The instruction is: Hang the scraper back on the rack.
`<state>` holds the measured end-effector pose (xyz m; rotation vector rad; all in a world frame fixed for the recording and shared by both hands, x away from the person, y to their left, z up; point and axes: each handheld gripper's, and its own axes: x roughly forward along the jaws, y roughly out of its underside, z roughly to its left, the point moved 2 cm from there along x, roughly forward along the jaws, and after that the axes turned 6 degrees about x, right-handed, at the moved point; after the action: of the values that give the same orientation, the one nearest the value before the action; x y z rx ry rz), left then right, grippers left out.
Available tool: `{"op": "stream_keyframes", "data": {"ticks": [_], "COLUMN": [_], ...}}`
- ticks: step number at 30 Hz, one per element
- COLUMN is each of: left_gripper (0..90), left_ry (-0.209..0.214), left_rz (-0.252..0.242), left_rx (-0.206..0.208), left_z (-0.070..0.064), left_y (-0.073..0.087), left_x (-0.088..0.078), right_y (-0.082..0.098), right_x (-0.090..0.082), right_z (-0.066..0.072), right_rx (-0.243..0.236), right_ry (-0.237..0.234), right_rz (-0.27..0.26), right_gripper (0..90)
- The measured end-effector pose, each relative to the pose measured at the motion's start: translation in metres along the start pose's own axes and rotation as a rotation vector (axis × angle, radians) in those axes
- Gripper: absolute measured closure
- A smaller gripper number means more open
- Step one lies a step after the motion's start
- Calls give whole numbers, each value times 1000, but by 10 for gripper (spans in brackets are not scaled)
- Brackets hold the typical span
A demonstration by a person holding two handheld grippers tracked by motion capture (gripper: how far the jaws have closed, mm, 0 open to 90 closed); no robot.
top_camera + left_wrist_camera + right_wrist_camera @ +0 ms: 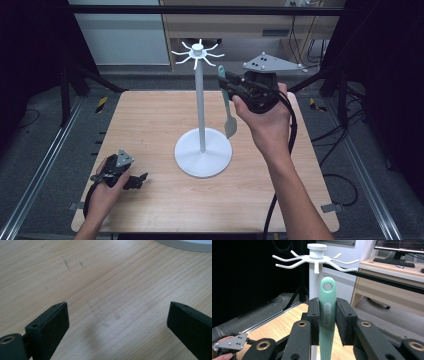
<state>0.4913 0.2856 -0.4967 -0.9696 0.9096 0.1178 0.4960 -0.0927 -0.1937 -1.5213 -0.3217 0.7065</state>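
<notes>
A white stand [200, 100] with hooked arms at its top [315, 258] rises from a round base [203, 152] mid-table. My right gripper [227, 80] is held in the air just right of the pole, shut on the mint-green handle of a spatula [327, 312]. The handle's hanging hole [327, 286] points up, a little below the hooks, and the grey blade [230, 125] hangs down. My left gripper [137, 179] rests on the table at the front left, open, with bare wood between its fingers [53, 320].
The wooden table [150, 120] has dark framing and rails on both sides. A desk with a keyboard and monitor [398, 262] stands beyond the far edge. The base's rim [185, 245] lies ahead of the left gripper.
</notes>
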Motion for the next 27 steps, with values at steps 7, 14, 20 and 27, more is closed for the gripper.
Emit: {"op": "stream_keyframes", "data": {"ticks": [7, 14, 20, 27], "left_gripper": [38, 37, 38, 38], "left_ry": [1, 1, 2, 1], "left_rz": [0, 0, 1, 0], "left_rx": [1, 2, 1, 2], "left_z": [0, 0, 0, 0], "left_y": [0, 0, 0, 0], "left_x": [0, 0, 0, 0], "right_y": [-4, -6, -8, -10], "right_x": [-1, -1, 1, 4], "right_z": [2, 4, 6, 6], "right_rx": [-3, -4, -11, -10], "right_ry": [-7, -13, -16, -20], "right_rz": [-10, -11, -6, -1], "right_gripper": [746, 746, 746, 745]}}
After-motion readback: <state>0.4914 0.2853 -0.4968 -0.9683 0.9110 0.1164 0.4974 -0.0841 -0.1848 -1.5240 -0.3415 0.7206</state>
